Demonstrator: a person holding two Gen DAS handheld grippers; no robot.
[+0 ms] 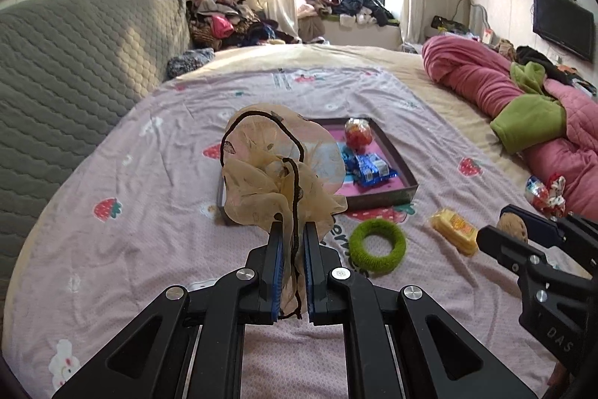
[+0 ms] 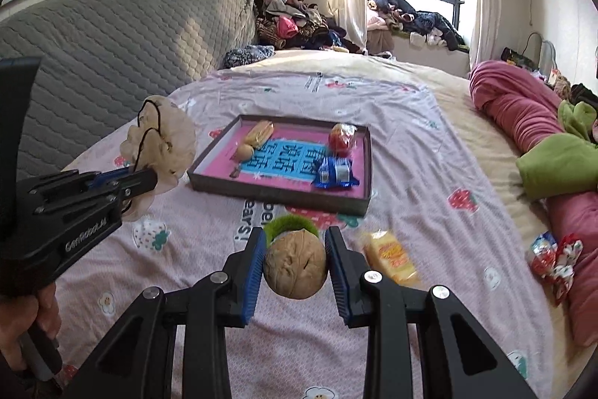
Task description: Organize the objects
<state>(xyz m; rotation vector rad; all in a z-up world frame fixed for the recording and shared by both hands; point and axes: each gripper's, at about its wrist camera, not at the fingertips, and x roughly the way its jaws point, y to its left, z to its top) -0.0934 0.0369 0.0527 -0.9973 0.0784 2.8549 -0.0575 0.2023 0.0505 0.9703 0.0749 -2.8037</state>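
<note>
Covering the bed, a pale pink strawberry-print sheet (image 2: 392, 122) bears a shallow dark-rimmed tray with a pink printed base (image 2: 368, 171) holding wrapped snacks. Left gripper (image 1: 293, 234): jaws narrow, clamped on a beige gauzy drawstring pouch with black cord (image 1: 276, 167), which billows above the fingertips. Right gripper (image 2: 297, 245): jaws pinching a tan wrinkled walnut (image 2: 295, 266) between blue pads, just before the tray.
</note>
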